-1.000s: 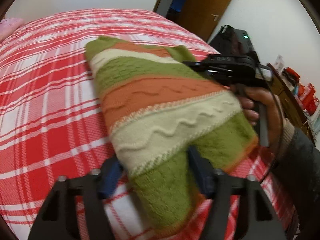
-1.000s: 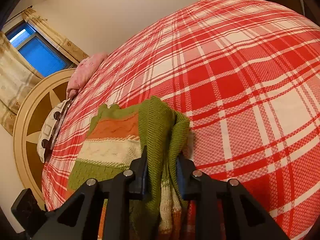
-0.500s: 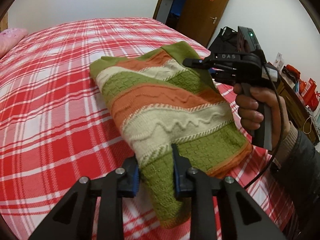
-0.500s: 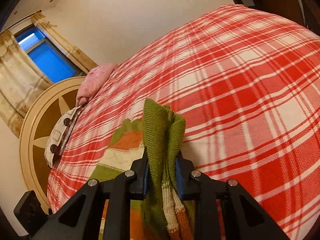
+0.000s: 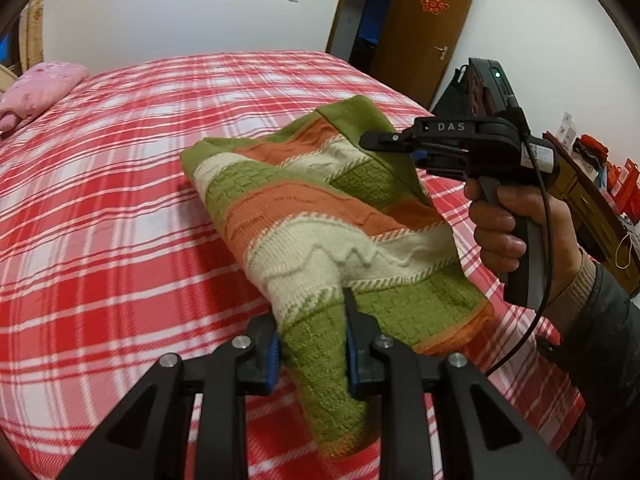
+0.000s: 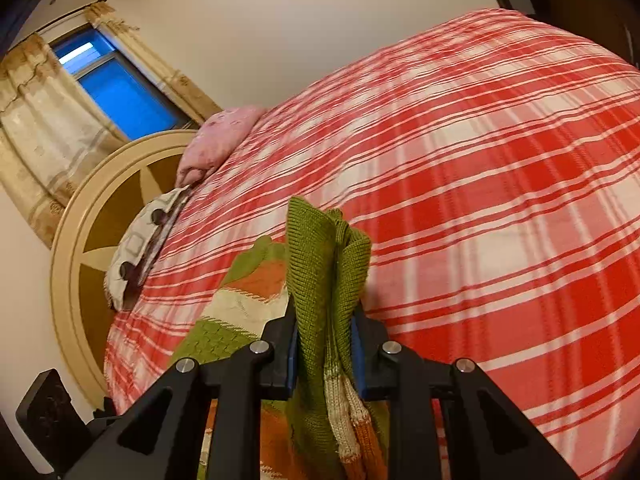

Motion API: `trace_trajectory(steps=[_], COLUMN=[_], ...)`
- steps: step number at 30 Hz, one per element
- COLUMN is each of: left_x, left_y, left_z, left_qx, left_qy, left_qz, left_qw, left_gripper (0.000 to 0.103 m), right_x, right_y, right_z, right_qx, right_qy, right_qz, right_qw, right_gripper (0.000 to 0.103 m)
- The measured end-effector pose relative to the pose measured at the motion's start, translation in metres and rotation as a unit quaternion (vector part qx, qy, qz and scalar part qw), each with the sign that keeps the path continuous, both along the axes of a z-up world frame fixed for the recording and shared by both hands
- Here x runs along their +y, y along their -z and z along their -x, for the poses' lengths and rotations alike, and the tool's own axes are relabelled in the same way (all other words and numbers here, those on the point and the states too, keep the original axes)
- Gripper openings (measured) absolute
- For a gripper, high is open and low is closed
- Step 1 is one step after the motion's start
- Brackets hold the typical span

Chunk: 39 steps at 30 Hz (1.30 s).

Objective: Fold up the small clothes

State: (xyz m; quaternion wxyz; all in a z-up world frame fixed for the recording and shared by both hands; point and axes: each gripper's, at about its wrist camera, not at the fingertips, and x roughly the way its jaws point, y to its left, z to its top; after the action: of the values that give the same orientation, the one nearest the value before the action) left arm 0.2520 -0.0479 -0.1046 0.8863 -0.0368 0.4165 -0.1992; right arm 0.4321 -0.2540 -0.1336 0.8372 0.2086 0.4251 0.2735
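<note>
A small knitted sweater with green, orange and cream stripes is held up off the red plaid bed. My left gripper is shut on its near green edge. My right gripper, seen from the side in the left wrist view, is shut on the far green edge. In the right wrist view the right gripper pinches a bunched green fold of the sweater, which sticks up between the jaws. The far left corner of the sweater still rests on the bed.
A pink pillow lies at the head of the bed, by the round wooden headboard and a patterned pillow. A brown door and cluttered furniture stand to the right. A curtained window is behind the headboard.
The left gripper has closed on the sweater's near edge. Both grippers have lifted the sweater higher off the bed, and its right side now hangs from the right gripper.
</note>
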Motion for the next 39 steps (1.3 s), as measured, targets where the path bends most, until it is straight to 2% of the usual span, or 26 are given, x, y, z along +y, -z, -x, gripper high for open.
trace_trajectory(steps=[18, 39], left_x=[0.085, 0.175], left_y=[-0.019, -0.02], left_z=[0.063, 0.121], left_qx=[-0.024, -0.03], left_qy=[-0.072, -0.162], left_qz=[0.002, 0.006], left_qw=[0.9972, 0.9863], left_gripper=[0.025, 0.025], right_x=[0.117, 0.257], right_y=[-0.022, -0.025], right_z=[0.035, 0.061], right_qx=[-0.011, -0.007], right_qy=[-0.076, -0.171], right_qz=[-0.019, -0.028], right_qw=[0.997, 0.985], right_gripper=[0.021, 0.021])
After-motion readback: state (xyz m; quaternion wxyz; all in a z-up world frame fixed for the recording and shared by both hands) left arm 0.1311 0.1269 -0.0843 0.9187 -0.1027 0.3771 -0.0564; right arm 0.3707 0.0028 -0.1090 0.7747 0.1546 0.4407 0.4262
